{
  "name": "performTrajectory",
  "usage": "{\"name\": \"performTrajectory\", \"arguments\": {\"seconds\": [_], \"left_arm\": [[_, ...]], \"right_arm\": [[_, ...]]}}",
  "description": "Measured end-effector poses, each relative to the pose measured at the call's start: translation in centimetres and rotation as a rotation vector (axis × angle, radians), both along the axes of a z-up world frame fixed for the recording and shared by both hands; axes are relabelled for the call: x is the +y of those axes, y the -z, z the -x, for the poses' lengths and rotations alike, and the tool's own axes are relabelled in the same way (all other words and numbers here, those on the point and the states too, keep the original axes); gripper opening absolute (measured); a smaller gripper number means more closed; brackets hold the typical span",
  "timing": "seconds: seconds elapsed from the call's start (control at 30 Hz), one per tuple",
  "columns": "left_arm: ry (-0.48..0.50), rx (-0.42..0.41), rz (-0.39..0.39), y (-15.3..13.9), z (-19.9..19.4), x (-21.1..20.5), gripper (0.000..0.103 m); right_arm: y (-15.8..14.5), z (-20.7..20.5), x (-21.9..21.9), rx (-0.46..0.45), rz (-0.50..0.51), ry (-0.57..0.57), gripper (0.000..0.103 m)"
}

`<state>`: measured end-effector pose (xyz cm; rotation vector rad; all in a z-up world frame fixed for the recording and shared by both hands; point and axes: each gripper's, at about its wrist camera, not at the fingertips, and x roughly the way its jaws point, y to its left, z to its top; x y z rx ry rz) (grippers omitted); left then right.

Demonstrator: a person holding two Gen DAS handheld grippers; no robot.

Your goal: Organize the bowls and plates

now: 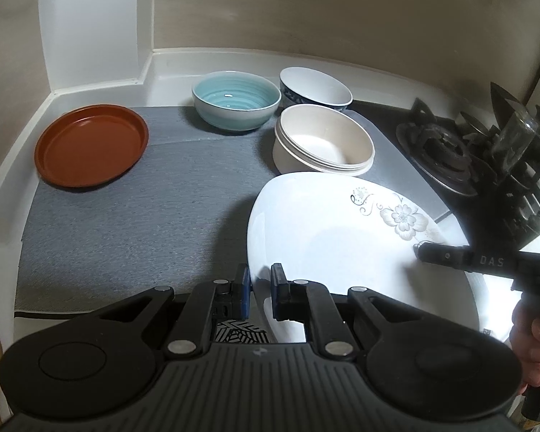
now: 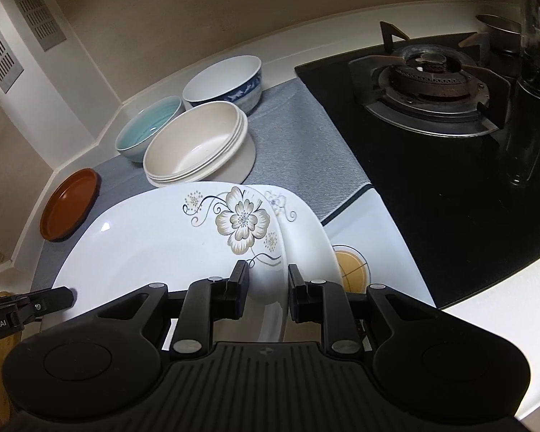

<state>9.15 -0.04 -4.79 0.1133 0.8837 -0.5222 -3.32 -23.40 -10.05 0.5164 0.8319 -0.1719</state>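
Note:
A white flower-patterned plate (image 1: 327,230) (image 2: 154,244) is held tilted above the grey mat. My left gripper (image 1: 260,284) is shut on its left rim. My right gripper (image 2: 268,288) straddles its right rim with a gap between the jaws; its finger shows in the left wrist view (image 1: 446,256). A second flowered plate (image 2: 306,230) lies under it. Behind stand stacked beige bowls (image 1: 324,144) (image 2: 198,144), a teal bowl (image 1: 235,99) (image 2: 147,126) and a blue-patterned bowl (image 1: 315,88) (image 2: 226,79). A brown plate (image 1: 90,144) (image 2: 70,203) lies at the left.
A grey mat (image 1: 144,223) (image 2: 298,144) covers the white counter. A black gas hob with burner (image 2: 432,82) (image 1: 439,151) lies to the right, with a glass jar (image 2: 538,25) beside it. Walls close the back and left. A yellow-patterned item (image 2: 352,266) peeks from under the plates.

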Motion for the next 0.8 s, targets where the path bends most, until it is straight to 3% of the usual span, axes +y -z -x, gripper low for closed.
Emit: {"name": "performTrajectory", "arguments": {"seconds": [0.5,0.8], "left_arm": [[0.003,0.015,-0.011,0.5,-0.2,-0.3,0.012],[0.002,0.01,-0.026,0.6,0.0,-0.6,0.012]], "right_arm": [[0.0,-0.2,0.5,0.024,0.038,-0.006,0.025],[-0.4,-0.8,1.9,0.067,0.147,-0.042,0.031]]}}
